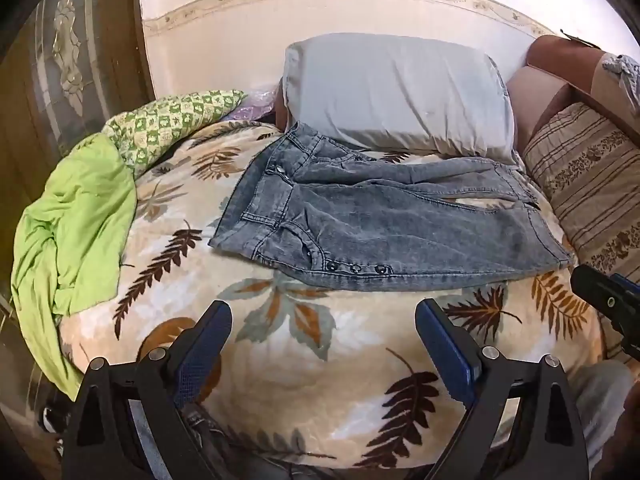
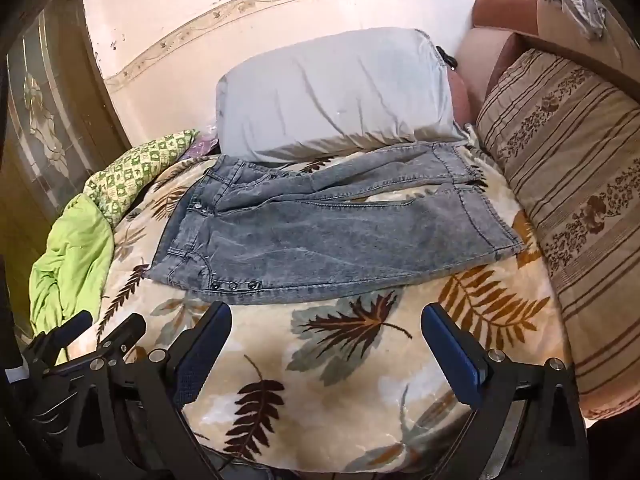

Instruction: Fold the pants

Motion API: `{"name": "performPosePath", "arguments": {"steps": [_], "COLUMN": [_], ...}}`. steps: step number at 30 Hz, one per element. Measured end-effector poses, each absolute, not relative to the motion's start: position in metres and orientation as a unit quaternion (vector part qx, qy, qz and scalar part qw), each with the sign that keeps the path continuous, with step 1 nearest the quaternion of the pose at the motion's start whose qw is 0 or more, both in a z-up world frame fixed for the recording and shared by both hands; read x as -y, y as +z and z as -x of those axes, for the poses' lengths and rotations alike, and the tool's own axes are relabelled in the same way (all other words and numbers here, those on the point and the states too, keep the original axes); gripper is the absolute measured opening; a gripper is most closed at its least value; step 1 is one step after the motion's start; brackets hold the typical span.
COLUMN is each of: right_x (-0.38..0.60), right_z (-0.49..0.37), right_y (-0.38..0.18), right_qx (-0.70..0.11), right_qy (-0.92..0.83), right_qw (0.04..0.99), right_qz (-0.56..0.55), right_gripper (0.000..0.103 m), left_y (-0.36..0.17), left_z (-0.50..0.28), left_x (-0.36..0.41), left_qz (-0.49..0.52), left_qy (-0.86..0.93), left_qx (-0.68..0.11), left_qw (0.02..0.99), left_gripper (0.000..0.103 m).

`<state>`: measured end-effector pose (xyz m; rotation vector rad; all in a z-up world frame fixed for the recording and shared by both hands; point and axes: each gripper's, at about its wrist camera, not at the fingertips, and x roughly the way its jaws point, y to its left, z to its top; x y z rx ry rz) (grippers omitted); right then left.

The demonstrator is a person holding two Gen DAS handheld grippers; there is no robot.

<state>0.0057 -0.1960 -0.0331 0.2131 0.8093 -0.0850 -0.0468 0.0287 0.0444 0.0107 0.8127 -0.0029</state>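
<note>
Left gripper [image 1: 323, 322]: wide open, nothing between its two blue pads [image 1: 204, 350], pointing forward and a bit down
Right gripper [image 2: 326, 322]: wide open too, holding nothing, blue pads [image 2: 454, 354] far apart
Side by side: left gripper's black tips show low at the left edge of the right view

Bed: covered by a cream leaf-print blanket [image 1: 304, 360].
Centre: grey denim pants [image 1: 384, 236] lie flat on the blanket, waistband left, legs right.
Behind: a pale grey pillow [image 1: 396, 92], its front edge touching the pants.
Left edge: a lime green cloth [image 1: 76, 224] and a green checked cloth [image 1: 168, 124].
Right edge: a striped floral cushion [image 2: 568, 208].
</note>
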Motion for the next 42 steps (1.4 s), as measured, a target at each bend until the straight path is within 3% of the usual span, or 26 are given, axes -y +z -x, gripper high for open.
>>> {"name": "performPosePath", "arguments": {"steps": [13,36,42], "right_x": [0.21,0.236,0.236], "right_z": [-0.02,-0.102,-0.114], "right_y": [-0.054,-0.101,-0.128], "right_qx": [-0.401,-0.391,-0.427], "right_qy": [-0.049,-0.022,-0.022], "right_qw": [0.905,0.912,0.896], "right_qz": [-0.131,-0.119,-0.122], "right_gripper": [0.096,0.094,0.094], "left_y": [0.011,-0.06,-0.075], "left_z": [0.017,-0.083,-0.096], "left_x": [-0.03,-0.023,-0.015], "left_qz": [-0.003,-0.013,-0.02], "left_qy": [-0.007,-0.004,-0.018], "left_qx": [-0.42,-0.39,-0.415], "left_qw": [0.908,0.921,0.909], "left_gripper": [0.093,0.093,0.093]}}
